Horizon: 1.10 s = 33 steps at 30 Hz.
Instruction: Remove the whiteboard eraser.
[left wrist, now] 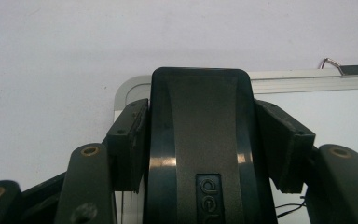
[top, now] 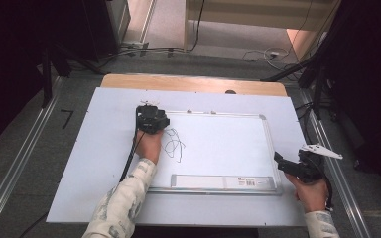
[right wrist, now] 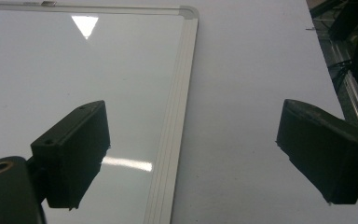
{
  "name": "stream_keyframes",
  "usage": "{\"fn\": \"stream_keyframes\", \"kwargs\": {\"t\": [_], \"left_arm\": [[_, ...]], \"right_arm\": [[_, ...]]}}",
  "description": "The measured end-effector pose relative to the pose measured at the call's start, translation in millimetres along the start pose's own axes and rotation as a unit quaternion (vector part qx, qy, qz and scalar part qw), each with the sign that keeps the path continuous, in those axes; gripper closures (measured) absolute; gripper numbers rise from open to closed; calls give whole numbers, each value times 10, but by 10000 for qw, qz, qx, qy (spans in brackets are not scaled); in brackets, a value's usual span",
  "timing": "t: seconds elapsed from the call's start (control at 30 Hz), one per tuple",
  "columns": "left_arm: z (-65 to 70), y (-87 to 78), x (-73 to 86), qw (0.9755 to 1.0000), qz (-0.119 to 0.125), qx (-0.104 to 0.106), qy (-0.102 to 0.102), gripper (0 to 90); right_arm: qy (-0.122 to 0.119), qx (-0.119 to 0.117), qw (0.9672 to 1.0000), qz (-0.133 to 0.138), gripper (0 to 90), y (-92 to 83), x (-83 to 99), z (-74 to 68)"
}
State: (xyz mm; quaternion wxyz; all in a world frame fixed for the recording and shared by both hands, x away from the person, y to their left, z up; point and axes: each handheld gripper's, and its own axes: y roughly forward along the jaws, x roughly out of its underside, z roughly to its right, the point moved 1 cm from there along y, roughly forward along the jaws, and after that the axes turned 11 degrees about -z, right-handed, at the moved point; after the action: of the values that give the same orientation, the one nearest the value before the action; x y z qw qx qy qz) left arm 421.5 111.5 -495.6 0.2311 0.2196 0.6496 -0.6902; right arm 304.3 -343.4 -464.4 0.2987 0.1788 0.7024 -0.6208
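Whiteboard (top: pixel 218 148) on white tabletop (top: pixel 94 148)

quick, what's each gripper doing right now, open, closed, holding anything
Left gripper: closed on a black whiteboard eraser, at the whiteboard's top-left corner.
Right gripper: open, holding nothing, by the whiteboard's right edge.

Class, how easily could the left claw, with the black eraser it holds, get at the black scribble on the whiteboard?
Probably easily: the left claw, shut on the black plastic eraser, sits at the silver-framed whiteboard's top left corner, beside the black scribble, with only bare board between.
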Motion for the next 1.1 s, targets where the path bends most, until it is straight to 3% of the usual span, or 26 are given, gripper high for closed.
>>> {"fn": "stream_keyframes", "kwargs": {"t": [0.27,0.6,0.87,1.1], "left_arm": [[28,0,12,9997,40,-137,187,414],[15,-14,2,9997,42,-76,227,418],[14,-49,26,9992,9,-50,409,418],[33,-243,-1,9981,285,65,536,415]], "right_arm": [[6,-4,10000,-1,81,-3,0,-2],[-4,1,10000,3,82,1,-1,3],[-2,8,10000,2,82,-1,-1,5],[7,14,10000,2,83,1,-3,2]]}}
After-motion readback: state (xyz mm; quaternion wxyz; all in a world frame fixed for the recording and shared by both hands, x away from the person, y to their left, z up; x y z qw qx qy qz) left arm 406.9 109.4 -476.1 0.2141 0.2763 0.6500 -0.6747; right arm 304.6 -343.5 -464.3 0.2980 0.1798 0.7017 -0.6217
